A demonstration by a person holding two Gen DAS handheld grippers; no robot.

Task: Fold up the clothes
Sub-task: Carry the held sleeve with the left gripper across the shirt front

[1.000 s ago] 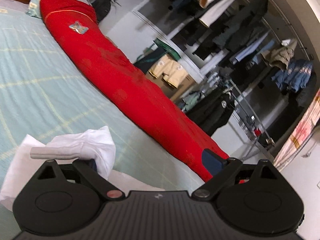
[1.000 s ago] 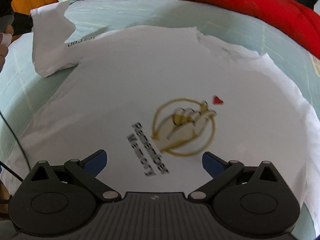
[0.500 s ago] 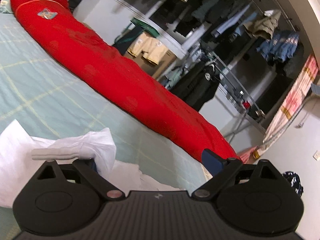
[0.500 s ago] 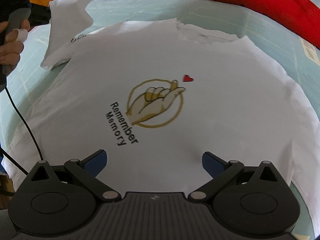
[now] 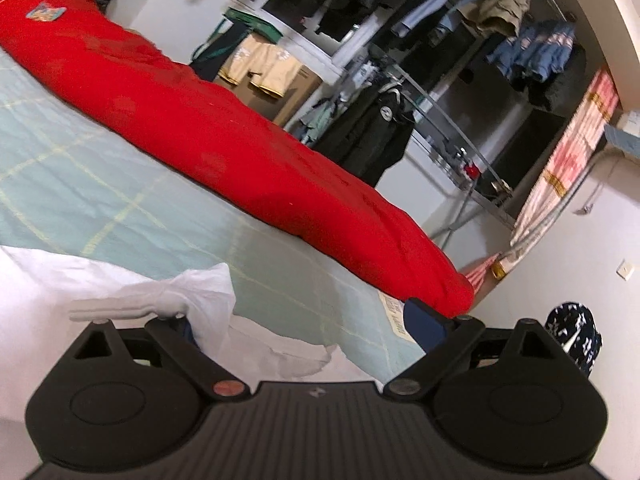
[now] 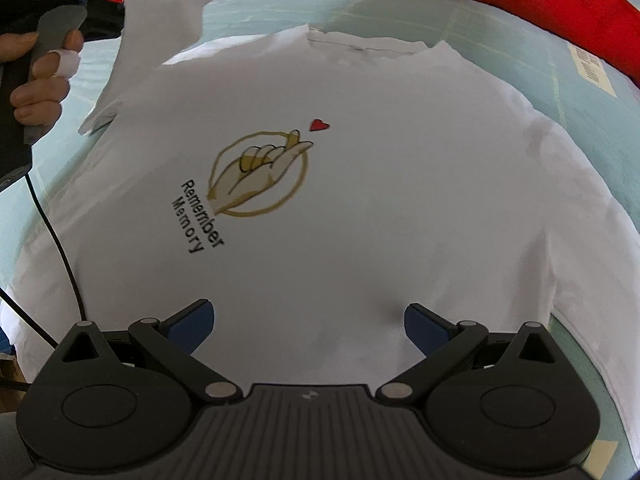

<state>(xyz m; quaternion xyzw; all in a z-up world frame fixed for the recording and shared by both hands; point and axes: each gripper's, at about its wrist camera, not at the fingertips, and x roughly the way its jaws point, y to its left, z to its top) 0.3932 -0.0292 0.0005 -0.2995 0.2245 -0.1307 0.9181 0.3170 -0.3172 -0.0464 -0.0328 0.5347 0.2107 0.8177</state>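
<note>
A white T-shirt (image 6: 400, 200) with a gold hand print and the words "Remember Memory" lies spread flat on the pale green bed sheet (image 6: 500, 32). My right gripper (image 6: 308, 320) is open and empty, low over the shirt's near hem. My left gripper (image 5: 304, 320) stands open; the shirt's sleeve (image 5: 188, 292) is draped over its left finger and lifted off the bed. In the right wrist view that raised sleeve (image 6: 160, 24) stands up at the far left beside the hand holding the left gripper.
A long red quilt roll (image 5: 224, 128) lies along the far side of the bed. Beyond it are a clothes rack (image 5: 400, 112) with dark garments and cardboard boxes (image 5: 272, 76). A black cable (image 6: 56, 248) runs along the shirt's left side.
My left gripper has swung right and carried the lifted sleeve along. My right gripper has pulled back and shifted right, so the shirt print sits further left and higher in its view.
</note>
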